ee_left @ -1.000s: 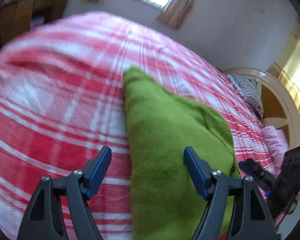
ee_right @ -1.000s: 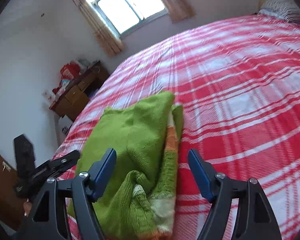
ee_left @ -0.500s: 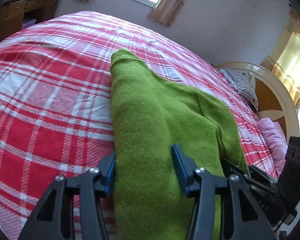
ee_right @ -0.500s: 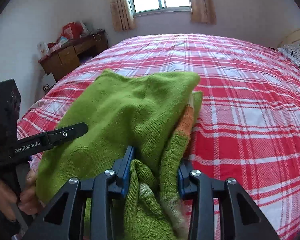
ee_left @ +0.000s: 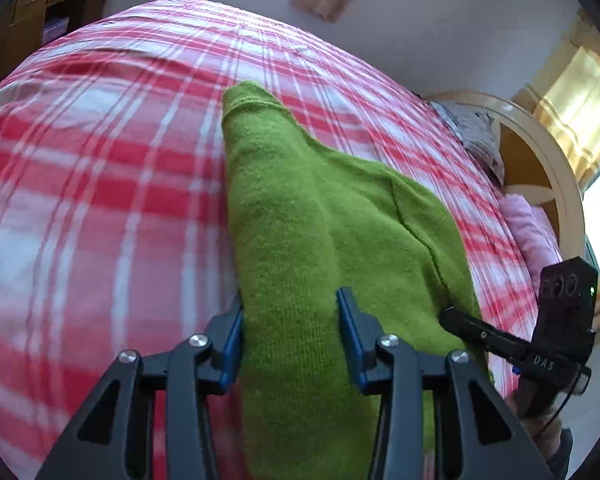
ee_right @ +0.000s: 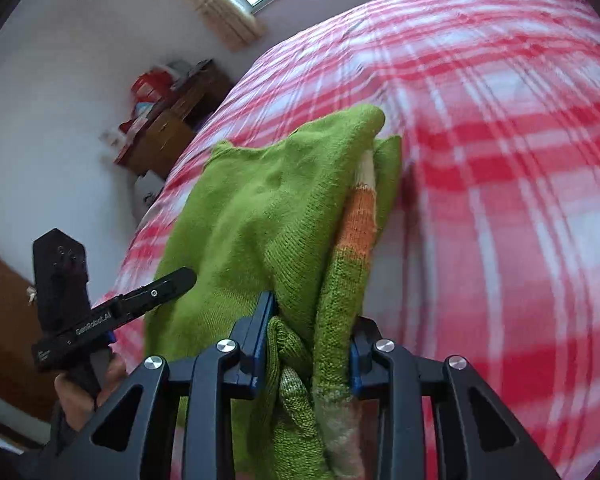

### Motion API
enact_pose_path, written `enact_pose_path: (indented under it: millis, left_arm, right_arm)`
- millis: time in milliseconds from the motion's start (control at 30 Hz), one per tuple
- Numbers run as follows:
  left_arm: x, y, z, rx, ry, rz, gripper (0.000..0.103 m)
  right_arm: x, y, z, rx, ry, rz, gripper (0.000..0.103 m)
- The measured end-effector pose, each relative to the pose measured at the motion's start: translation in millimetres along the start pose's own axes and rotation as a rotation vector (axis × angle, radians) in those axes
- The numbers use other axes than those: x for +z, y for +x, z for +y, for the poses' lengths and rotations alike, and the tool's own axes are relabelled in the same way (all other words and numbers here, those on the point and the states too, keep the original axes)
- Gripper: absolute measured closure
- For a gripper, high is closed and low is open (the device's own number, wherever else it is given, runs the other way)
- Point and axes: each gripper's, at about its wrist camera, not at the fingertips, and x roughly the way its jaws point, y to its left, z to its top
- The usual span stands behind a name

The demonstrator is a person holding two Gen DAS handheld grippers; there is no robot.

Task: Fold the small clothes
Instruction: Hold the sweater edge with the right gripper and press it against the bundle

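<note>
Both the left hand-held gripper (ee_left: 290, 326), marked "GenRobot.AI", and right hand-held gripper (ee_right: 312, 332), marked "DAS", clamp the green sweater (ee_left: 320, 220).

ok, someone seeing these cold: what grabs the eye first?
The bright green sweater, lying mid-frame across the red-and-white plaid bedspread. Next, both grippers shut on its near edge: the left gripper pinches smooth knit, the right gripper a bunched fold showing an orange and white stripe. A wooden dresser stands by the far wall.
</note>
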Motion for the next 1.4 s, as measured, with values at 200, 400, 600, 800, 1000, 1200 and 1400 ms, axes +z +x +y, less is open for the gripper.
enact_pose_path:
  millis: [200, 400, 600, 800, 1000, 1200, 1400]
  left_arm:
    - [-52, -49, 7, 0.013, 0.024, 0.004, 0.059]
    - [-61, -58, 13, 0.029, 0.040, -0.008, 0.051]
    - [-44, -70, 10, 0.064, 0.097, -0.065, 0.034]
    - [-8, -32, 5, 0.068, 0.100, -0.054, 0.028]
    - [-10, 4, 18, 0.103, -0.023, -0.027, 0.020]
    - [-27, -10, 12, 0.254, -0.063, -0.176, 0.008]
    - [-28, -6, 11, 0.336, -0.070, -0.175, 0.000]
  right_arm:
    - [-71, -21, 20, 0.054, 0.013, 0.033, 0.071]
    - [-90, -29, 30, 0.008, -0.043, -0.026, 0.067]
    - [-61, -59, 32, -0.048, -0.047, -0.199, 0.034]
    - [-11, -30, 12, -0.093, 0.008, -0.160, 0.034]
    - [4, 20, 25, -0.198, -0.173, -0.066, 0.085]
    - [21, 35, 41, -0.151, -0.256, -0.080, 0.087]
    - [23, 39, 6, -0.104, -0.177, -0.110, 0.089]
